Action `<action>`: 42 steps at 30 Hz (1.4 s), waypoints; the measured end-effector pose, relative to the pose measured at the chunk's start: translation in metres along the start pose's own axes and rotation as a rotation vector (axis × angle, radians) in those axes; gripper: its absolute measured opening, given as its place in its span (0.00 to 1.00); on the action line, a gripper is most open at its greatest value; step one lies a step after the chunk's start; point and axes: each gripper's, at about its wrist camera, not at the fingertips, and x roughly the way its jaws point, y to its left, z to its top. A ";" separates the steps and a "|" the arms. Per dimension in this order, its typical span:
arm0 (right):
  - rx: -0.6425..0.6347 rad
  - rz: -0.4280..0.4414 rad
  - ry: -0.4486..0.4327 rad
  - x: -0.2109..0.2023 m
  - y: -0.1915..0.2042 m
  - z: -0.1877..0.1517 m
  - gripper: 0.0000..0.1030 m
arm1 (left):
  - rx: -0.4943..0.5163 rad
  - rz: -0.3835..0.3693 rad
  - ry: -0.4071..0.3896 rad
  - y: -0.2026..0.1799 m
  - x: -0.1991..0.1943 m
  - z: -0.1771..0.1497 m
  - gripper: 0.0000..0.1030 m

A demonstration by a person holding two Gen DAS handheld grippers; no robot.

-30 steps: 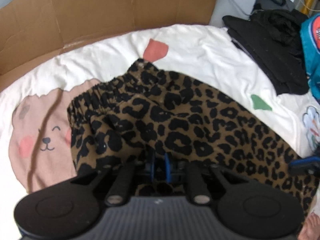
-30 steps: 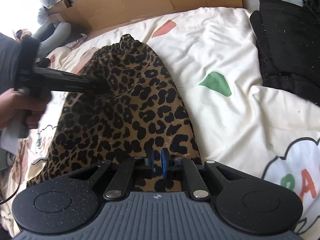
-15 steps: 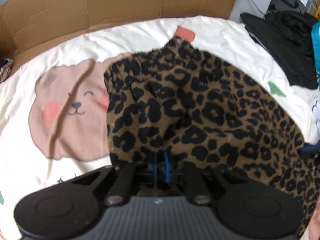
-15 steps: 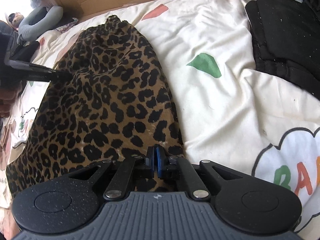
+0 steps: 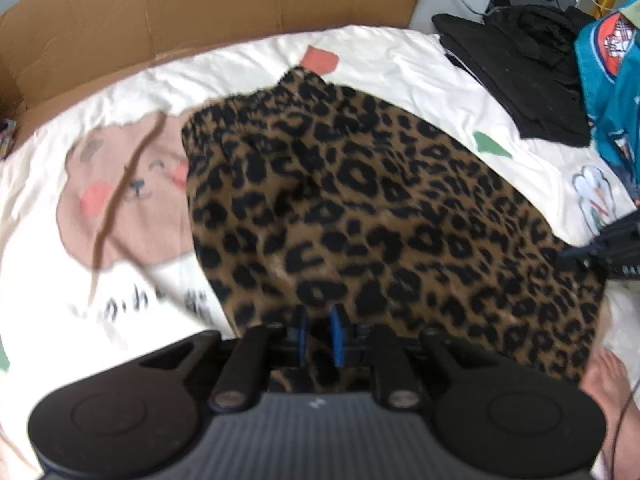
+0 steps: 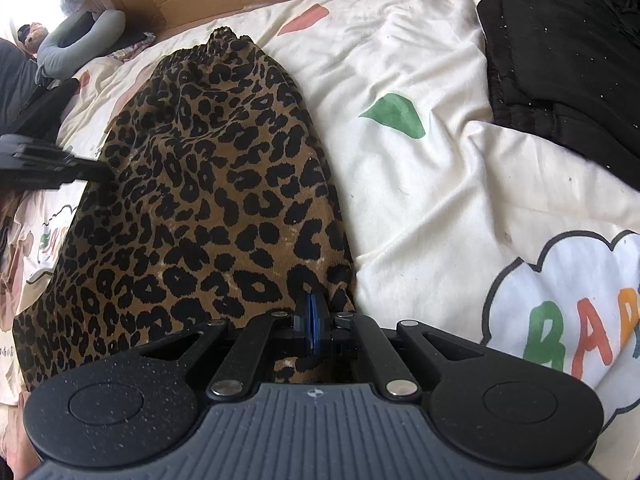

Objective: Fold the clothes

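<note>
We see the brown leopard-print fabric garment (image 5: 360,216) spread across the centre of the cream printed bedsheet (image 6: 420,160). Our right gripper (image 6: 313,320) at lower centre is clenched on its near edge. Our left gripper (image 5: 318,334) shows a small gap with cloth between the blue pads; grasp uncertain. Folded black clothes (image 6: 560,68) lie upper right.

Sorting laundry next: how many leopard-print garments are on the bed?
1: the leopard-print garment lies spread mid-bed, pinched at its near edge by the right gripper.
</note>
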 end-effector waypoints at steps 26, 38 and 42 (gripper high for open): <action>-0.059 -0.002 0.071 -0.025 0.008 -0.011 0.05 | -0.012 -0.107 0.054 -0.004 -0.041 -0.090 0.14; -0.121 0.065 0.038 -0.025 0.043 0.003 0.07 | -0.219 -0.060 0.019 0.028 -0.093 -0.137 0.36; -0.122 0.084 0.039 -0.015 0.053 0.007 0.07 | -0.322 -0.114 -0.002 0.035 -0.096 -0.148 0.47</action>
